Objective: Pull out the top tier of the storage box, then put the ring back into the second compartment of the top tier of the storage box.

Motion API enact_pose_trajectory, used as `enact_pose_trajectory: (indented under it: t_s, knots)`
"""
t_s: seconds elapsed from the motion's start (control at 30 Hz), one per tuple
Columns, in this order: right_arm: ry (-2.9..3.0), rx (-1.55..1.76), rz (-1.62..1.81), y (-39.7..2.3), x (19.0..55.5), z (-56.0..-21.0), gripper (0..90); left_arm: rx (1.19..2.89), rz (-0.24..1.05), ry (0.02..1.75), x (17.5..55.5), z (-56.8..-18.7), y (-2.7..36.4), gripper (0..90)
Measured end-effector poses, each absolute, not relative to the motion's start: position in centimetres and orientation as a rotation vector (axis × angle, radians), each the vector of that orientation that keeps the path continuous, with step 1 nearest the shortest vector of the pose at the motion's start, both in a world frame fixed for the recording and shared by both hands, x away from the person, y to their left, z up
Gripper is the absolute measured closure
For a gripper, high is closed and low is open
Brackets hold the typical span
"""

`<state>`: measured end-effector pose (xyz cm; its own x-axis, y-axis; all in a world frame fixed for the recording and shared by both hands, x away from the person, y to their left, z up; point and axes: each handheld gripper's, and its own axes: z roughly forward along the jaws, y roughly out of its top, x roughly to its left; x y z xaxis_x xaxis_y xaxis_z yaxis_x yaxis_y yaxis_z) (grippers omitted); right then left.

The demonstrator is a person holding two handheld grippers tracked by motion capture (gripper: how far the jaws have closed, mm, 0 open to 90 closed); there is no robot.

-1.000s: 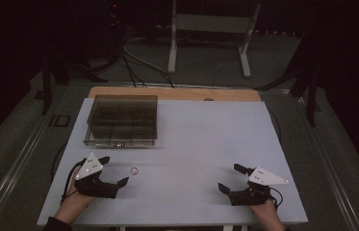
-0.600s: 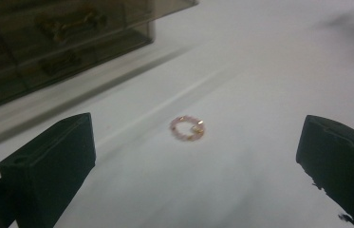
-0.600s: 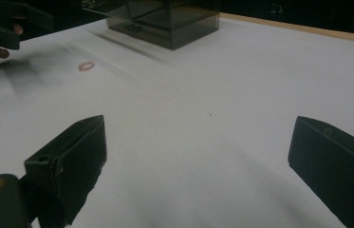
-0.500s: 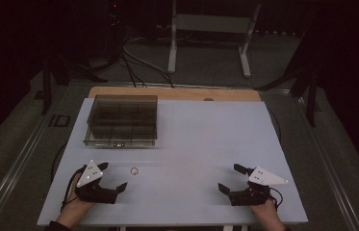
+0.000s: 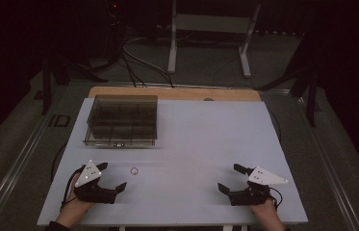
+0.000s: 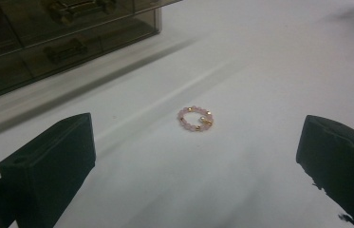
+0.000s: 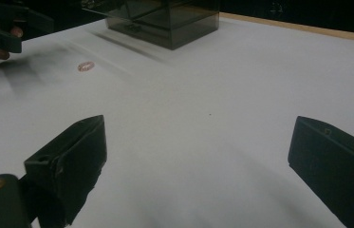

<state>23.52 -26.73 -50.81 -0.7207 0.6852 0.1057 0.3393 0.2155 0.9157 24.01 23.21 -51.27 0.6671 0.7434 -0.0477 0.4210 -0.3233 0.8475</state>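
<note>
A small ring of pink and gold beads (image 5: 134, 170) lies flat on the white table (image 5: 196, 139). In the left gripper view the bead ring (image 6: 196, 118) lies just ahead of the gap between the jaws. My left gripper (image 5: 113, 176) rests near the front left edge, open and holding nothing, its tips a short way left of the ring. My right gripper (image 5: 229, 177) sits at the front right, also open with nothing held, far from the ring. From the right gripper view the ring (image 7: 86, 66) is a small pink spot far off at upper left.
A smoky clear compartment box (image 5: 121, 120) stands at the back left of the table, its latch side facing the person. A wooden strip (image 5: 177, 94) runs along the far edge. On the floor beyond are a metal stand (image 5: 211, 29) and cables.
My left gripper has slid a little toward the near edge of the table. The right gripper and the ring have stayed where they were.
</note>
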Motion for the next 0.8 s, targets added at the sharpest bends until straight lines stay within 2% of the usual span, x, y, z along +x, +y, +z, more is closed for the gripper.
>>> enact_pose_trajectory:
  t_s: [0.57,0.8]
  knots:
    - [2.177,0.952,1.503,-26.73,23.42,-50.78,5.5,1.973,0.422,0.894,24.21,-51.48,22.92,0.0]
    - [2.176,0.953,1.504,-26.73,23.36,-50.76,5.5,1.96,0.374,0.877,24.38,-50.9,22.63,0.0]
